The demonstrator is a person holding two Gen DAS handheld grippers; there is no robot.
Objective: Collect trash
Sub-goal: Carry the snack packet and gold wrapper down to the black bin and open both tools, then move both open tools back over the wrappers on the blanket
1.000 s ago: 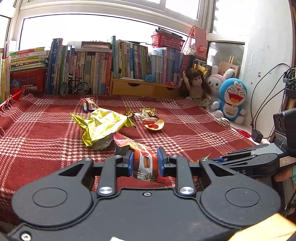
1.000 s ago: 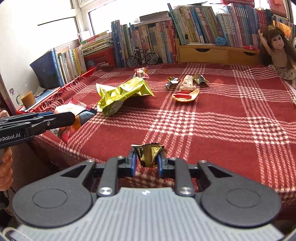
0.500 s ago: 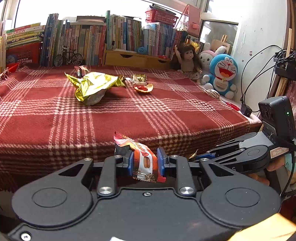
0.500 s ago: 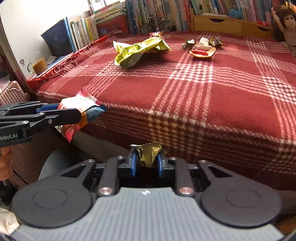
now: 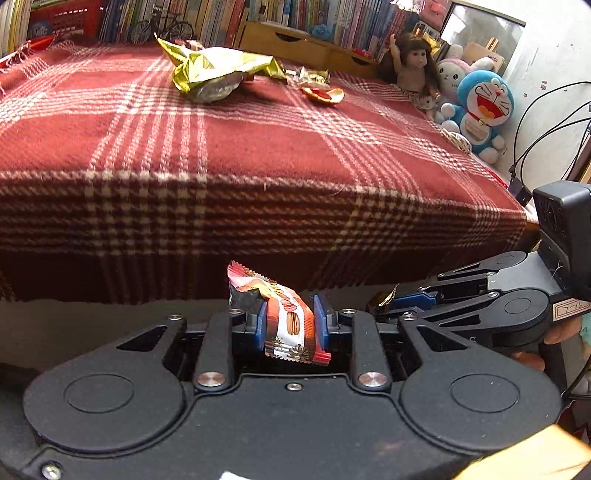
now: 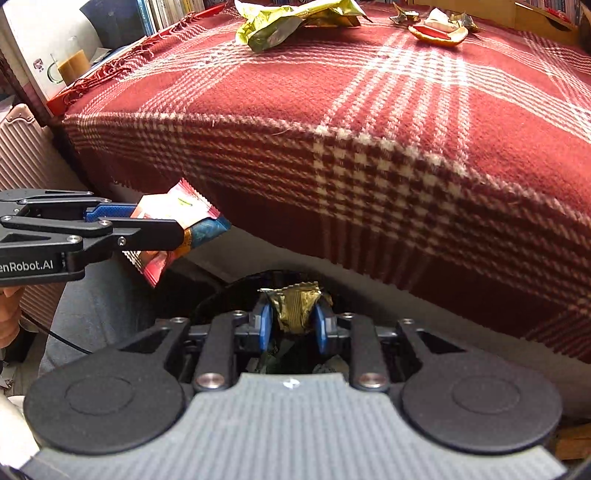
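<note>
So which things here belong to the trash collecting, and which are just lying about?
Part of the job:
- red snack wrapper in the left gripper
- gold foil wrapper between the opening jaws of the right gripper
- yellow foil bag
- orange peel
- dark bin

Lying about:
- doll
- blue plush
- toy bicycle
- plaid blanket

left gripper (image 5: 290,326): pads clamp a red snack wrapper (image 5: 284,317)
right gripper (image 5: 391,301): just beside, gold scrap at its tip
plaid blanket (image 5: 258,155): carries a gold bag (image 5: 218,74)

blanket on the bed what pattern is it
The blanket is dark red with a white plaid check; the right wrist view shows it best.
</note>
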